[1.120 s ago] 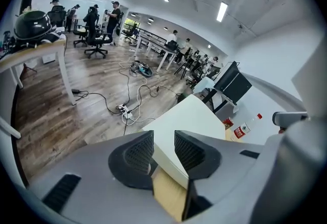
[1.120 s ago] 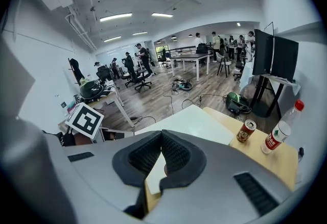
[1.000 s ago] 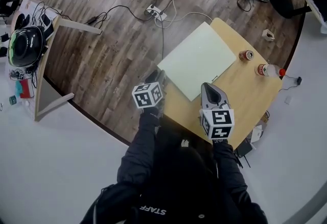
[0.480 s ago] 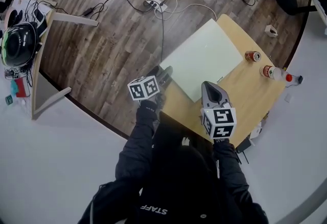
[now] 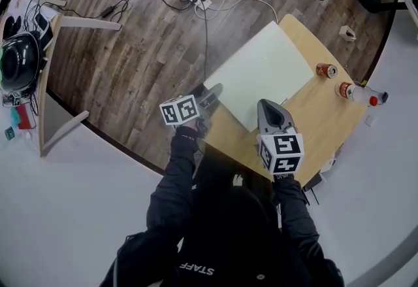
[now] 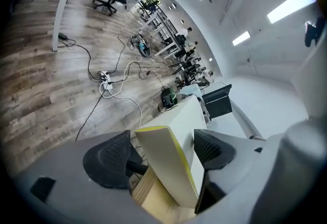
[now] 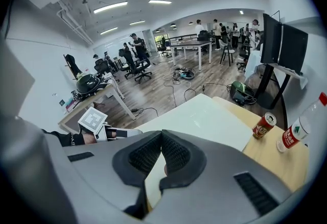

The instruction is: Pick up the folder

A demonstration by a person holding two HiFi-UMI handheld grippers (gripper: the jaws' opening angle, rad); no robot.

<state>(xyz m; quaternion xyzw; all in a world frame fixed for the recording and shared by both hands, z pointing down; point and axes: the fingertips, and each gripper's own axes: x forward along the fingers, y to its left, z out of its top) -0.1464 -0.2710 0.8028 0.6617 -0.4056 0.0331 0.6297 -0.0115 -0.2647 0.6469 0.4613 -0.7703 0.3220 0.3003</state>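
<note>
Jaws of the left gripper (image 6: pixel 161 142), having just been opening, are straddling the overhanging corner of the flat pale-green folder (image 5: pixel 261 80) lying on the wooden tabletop (image 5: pixel 313 119); the right gripper (image 5: pixel 269 108) is hovering clenched nearby.

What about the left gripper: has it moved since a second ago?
Yes. The left gripper has closed in on the folder's corner at the table edge; its jaws have just been opening and now straddle that corner.
</note>
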